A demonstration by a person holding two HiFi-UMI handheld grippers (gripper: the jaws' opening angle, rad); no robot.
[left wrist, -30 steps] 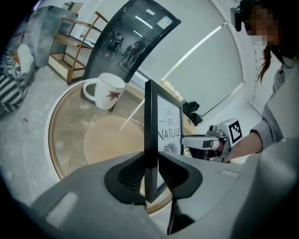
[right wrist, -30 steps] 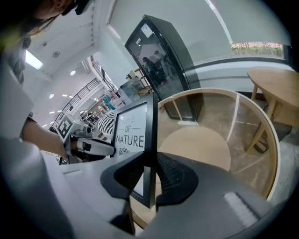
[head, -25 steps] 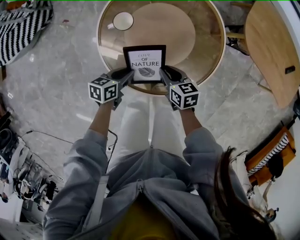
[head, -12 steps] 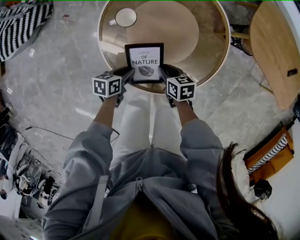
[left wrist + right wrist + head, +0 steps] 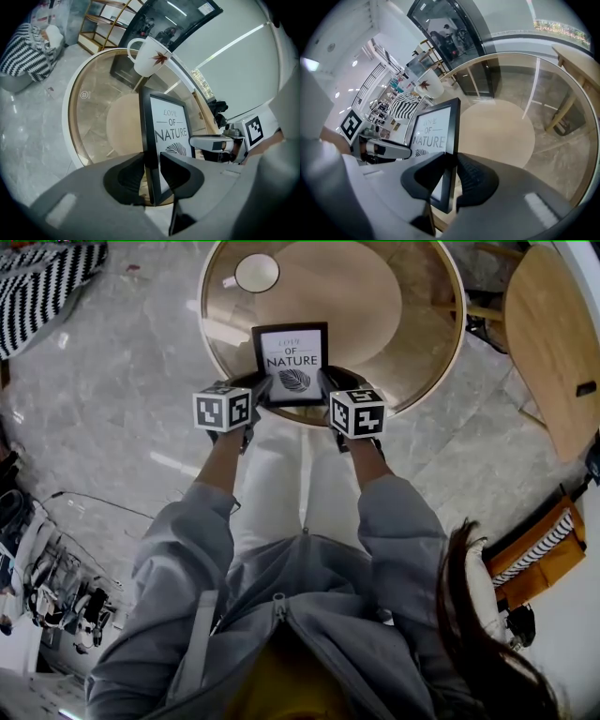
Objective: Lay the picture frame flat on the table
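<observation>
**Picture frame** (image 5: 292, 363): black border, white print reading "LOVE OF NATURE" above a leaf. In the head view it sits in the upper centre, over the near edge of the round table, with its printed face turned toward the person. Both gripper views show it on edge, not lying flat. Whether its lower edge rests on the glass cannot be told.

**Left gripper** (image 5: 255, 390): at the frame's left side. In its own view (image 5: 151, 161) the frame's (image 5: 171, 136) edge stands between the jaws. The jaws are opening, and a narrow gap shows at the pad on the printed side.

**Right gripper** (image 5: 326, 385): at the frame's right side. In its own view (image 5: 450, 161) both pads are pinched on the frame's (image 5: 436, 131) edge, one on the front and one on the back.

**Marker cubes**: one on each gripper, left (image 5: 223, 410) and right (image 5: 357, 414), just below the frame.

**Table** (image 5: 412, 343): round with a glass top, pale rim and a wooden disc beneath.

**Cup** (image 5: 256, 273): white, on the far left of the table, well apart from the frame. The left gripper view shows a red leaf on it (image 5: 150, 56).

**Striped fabric** (image 5: 42, 277): black and white, on the floor at upper left.

**Wooden furniture** (image 5: 553, 334): upper right, beside the table.
</observation>
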